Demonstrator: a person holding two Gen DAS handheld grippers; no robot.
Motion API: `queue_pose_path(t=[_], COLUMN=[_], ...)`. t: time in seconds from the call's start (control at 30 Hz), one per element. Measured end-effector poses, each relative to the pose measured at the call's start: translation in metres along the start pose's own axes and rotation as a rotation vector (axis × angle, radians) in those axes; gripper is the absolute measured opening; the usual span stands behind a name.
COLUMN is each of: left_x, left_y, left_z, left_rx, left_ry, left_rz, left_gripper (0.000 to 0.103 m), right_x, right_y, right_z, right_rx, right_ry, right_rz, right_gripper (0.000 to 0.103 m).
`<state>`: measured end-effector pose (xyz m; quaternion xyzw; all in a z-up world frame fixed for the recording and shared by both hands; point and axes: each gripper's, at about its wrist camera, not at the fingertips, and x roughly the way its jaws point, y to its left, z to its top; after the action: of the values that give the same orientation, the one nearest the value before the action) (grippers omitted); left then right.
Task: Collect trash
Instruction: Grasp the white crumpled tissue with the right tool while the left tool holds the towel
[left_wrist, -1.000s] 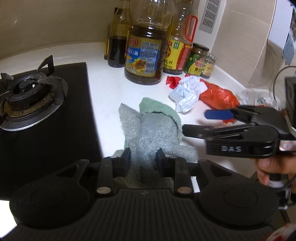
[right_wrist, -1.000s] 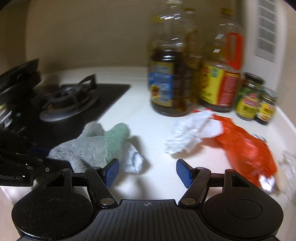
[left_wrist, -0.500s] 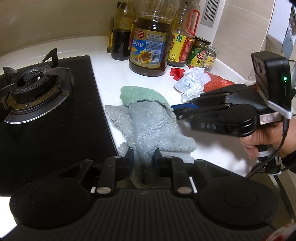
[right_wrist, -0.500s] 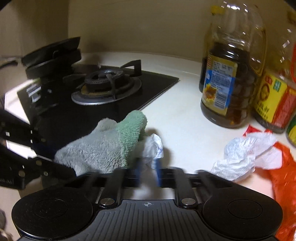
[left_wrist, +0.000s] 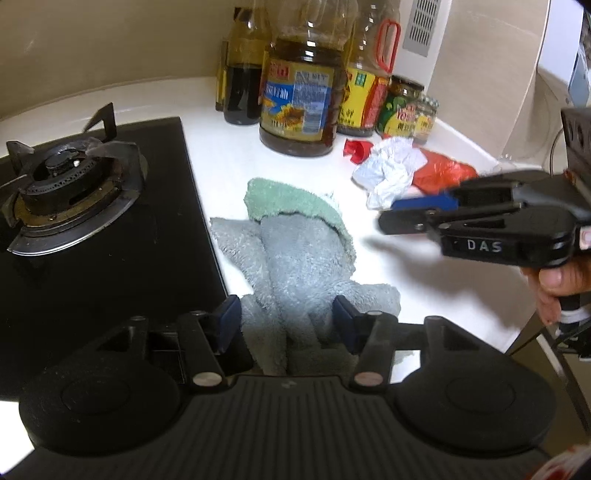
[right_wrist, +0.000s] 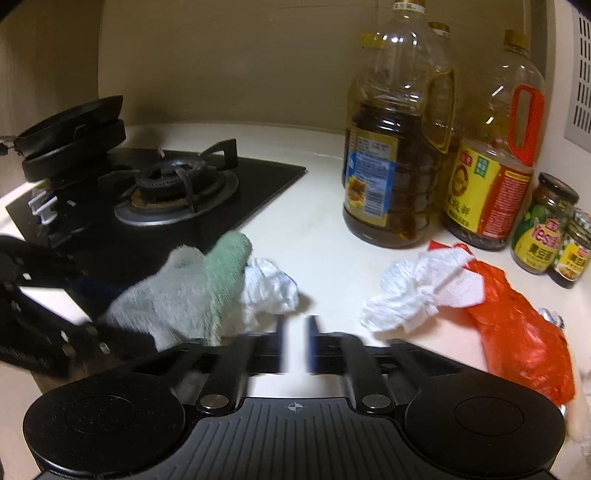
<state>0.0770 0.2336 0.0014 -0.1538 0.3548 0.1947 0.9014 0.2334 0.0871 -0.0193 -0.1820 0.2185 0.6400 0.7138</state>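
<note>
Crumpled white paper touching towel; second white wad on worktop, overlapping orange plastic bag.

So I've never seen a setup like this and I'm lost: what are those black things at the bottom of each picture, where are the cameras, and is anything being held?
No robot here: a person holds a hand tool with two jaws in each hand, and a camera on each tool looks forward along them. The left gripper straddles a grey-green cloth; its jaws are opening and the pads are off it. The right gripper, with the hand holding it in the left view, is also opening, with nothing between its jaws. On the counter lie a tissue beside the cloth, a paper wad, an orange bag, oil bottles, jars and a stove.
</note>
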Motion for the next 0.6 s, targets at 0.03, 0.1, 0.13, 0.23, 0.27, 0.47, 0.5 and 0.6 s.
queue_pose_path(t=[0.03,0.1,0.13,0.23,0.27,0.47,0.5,0.6], left_x=[0.000,-0.005,-0.008,-0.016,-0.018,-0.023,-0.023,-0.022], left_y=[0.001,0.004,0.006,0.013,0.015,0.021,0.021,0.017], left_z=[0.000,0.000,-0.001,-0.004,-0.006,-0.010,-0.010,-0.010], left_rx=[0.002,-0.002,-0.007,-0.034,-0.041,-0.053,-0.055,-0.045], left_ry=[0.003,-0.008,-0.015,-0.031,-0.030,-0.029,-0.030,-0.032], left_rz=[-0.005,-0.006,-0.004,-0.004,-0.006,-0.024,-0.025,-0.019], left_gripper=[0.030,0.021,0.018,0.017,0.017,0.017,0.017,0.018], right_x=[0.002,0.006,0.010,0.025,0.031,0.057,0.056,0.049], right_y=[0.001,0.005,0.006,0.012,0.013,0.020,0.020,0.024], right_z=[0.002,0.005,0.008,0.015,0.017,0.016,0.016,0.015], right_rx=[0.010,0.018,0.020,0.025,0.027,0.019,0.024,0.001], right_ry=[-0.009,-0.025,-0.022,-0.019,-0.011,0.046,0.051,0.054], right_rz=[0.013,0.031,0.037,0.048,0.047,0.107,0.128,0.114], right_gripper=[0.059,0.060,0.060,0.060,0.060,0.041,0.030,0.011])
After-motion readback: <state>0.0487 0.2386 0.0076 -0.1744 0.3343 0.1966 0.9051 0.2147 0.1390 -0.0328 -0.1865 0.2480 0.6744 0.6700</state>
